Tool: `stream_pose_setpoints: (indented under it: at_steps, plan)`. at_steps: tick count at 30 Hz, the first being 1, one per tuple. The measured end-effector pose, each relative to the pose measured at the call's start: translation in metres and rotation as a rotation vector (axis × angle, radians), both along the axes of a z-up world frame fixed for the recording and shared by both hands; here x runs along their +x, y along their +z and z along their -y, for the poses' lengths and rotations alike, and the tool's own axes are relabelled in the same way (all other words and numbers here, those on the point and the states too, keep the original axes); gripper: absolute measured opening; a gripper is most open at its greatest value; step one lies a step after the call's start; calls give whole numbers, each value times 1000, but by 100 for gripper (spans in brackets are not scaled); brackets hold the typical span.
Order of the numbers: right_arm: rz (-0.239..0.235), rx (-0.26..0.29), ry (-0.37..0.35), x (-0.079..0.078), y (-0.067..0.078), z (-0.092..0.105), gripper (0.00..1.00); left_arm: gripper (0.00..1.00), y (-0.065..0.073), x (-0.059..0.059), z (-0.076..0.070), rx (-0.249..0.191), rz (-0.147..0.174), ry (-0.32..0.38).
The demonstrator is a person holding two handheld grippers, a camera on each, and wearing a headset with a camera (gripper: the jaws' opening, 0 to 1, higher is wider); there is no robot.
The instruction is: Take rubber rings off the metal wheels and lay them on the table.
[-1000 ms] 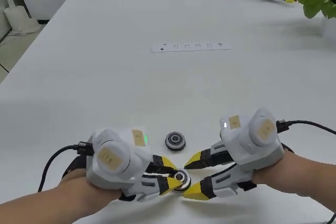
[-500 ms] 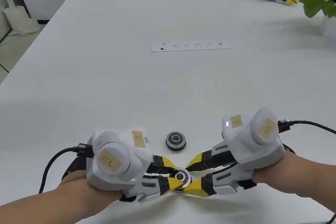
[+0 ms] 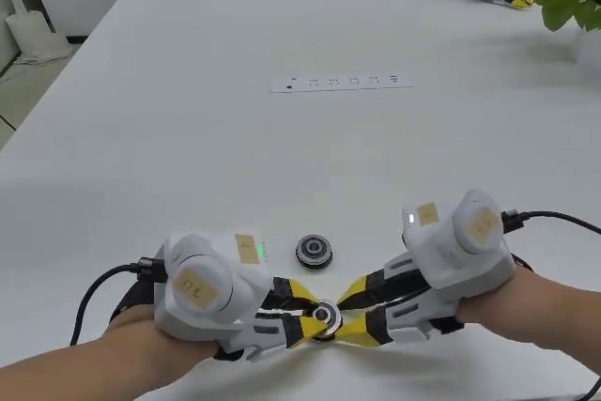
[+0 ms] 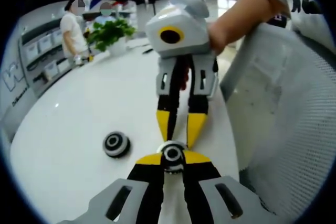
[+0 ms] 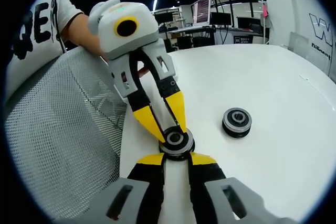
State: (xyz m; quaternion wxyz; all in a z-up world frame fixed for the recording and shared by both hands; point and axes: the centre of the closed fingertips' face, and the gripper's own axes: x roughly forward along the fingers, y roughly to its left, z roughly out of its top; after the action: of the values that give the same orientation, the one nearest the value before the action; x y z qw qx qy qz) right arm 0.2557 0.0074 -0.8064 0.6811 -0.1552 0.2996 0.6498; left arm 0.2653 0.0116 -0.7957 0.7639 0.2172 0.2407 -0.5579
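Pinching one wheel (image 3: pixel 325 316) from opposite sides, left gripper (image 3: pixel 305 313) and right gripper (image 3: pixel 346 313) both clamp it (second wheel (image 3: pixel 314 252) lies beside, on table (image 3: pixel 282 157)).

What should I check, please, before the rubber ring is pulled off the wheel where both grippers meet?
1. Left gripper shut on the held wheel: ok.
2. Right gripper pinching the rubber ring: cannot tell, the contact is unclear.
3. Second wheel apart from both grippers: ok.
4. Bare table nearby for laying the ring down: ok.
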Motion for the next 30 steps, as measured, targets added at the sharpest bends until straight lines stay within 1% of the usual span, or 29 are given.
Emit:
stream_pose_setpoints:
  at_steps: [1,8,10,12,13,15,19,20,22,24,25,30]
  plan:
    - [10,-2,-5,2,0,1,13,13,0,0,0,0,-1,0]
    - [4,-1,-7,1,-1,1,12,13,1,-1,0,-1,-1,4]
    - [1,-7,-11,2,-2,2,8,13,0,-1,0,-1,-1,4]
    - [-5,-9,-37,6,-2,3,3,13,0,0,0,-2,-1,5]
    - [-17,-9,-38,5,-3,3,2,13,0,0,0,-2,-1,5]
    - [-8,-12,-38,6,-2,3,2,13,0,0,0,-2,0,4]
    - [-19,-17,-52,7,-3,3,0,13,0,0,0,0,2,2]
    - [-19,-21,-70,10,-3,4,0,13,0,-1,0,0,3,2]
    - [-41,-8,-91,12,-1,5,0,13,0,-1,0,1,4,1]
    - [-85,11,-136,14,1,6,0,13,1,-2,0,1,4,1]
    - [-95,19,-143,15,2,6,0,13,1,-3,0,1,5,1]
    - [-115,26,-168,16,2,6,0,13,2,-4,1,5,6,3]
